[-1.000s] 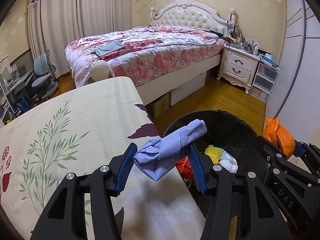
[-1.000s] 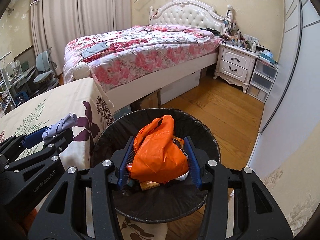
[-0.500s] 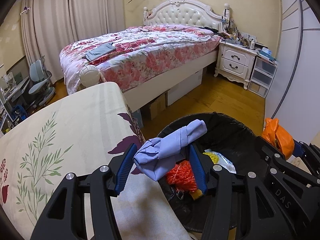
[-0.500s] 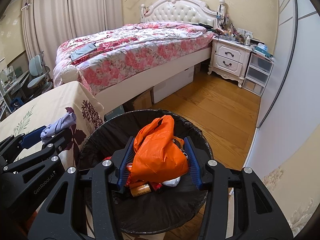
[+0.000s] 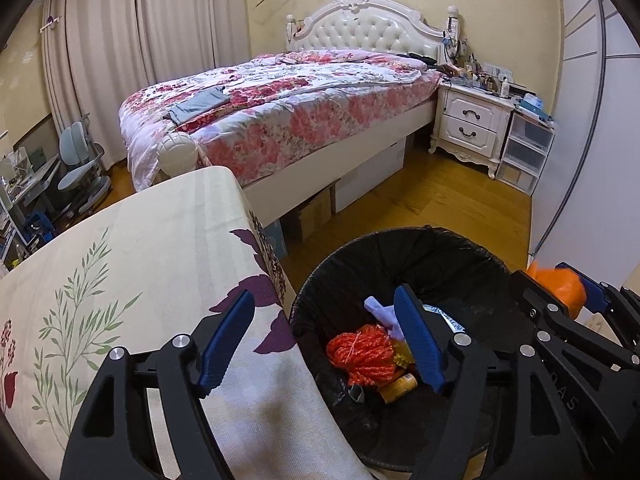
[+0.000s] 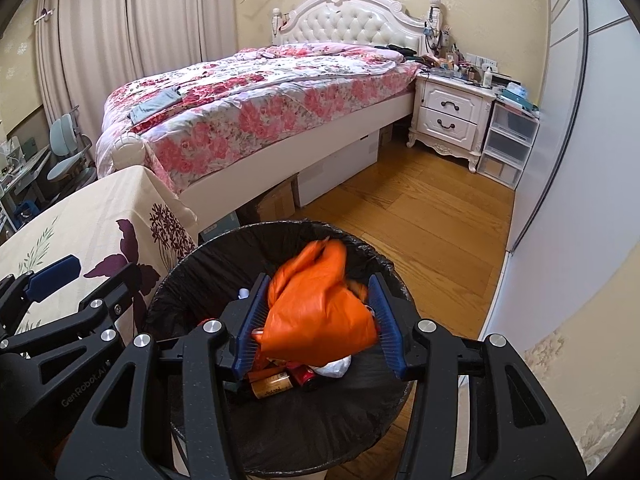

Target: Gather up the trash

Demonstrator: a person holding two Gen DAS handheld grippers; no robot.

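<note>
Left gripper: 2 blue pads wide apart, having just been opening, nothing between them. Lavender cloth, crumpled and soft, lying inside the black-lined trash bin, partly hidden behind the right pad, beside an orange-red net bundle and a yellow tube.

Right gripper: jaws just eased a little wider, with the orange plastic bag between the 2 blue pads. Bag crumpled, shiny, bright orange, its upper part blurred. Left pad touching the bag; at the right pad cannot tell if contact remains, so grip uncertain. Bag hanging over the bin, above a brown bottle, a dark red can and a white wad.

Bin standing on the wooden floor, just right of a table with a cream cloth printed with leaves and purple flowers. Farther away, a bed with a pink floral cover, and at far right a white nightstand.
</note>
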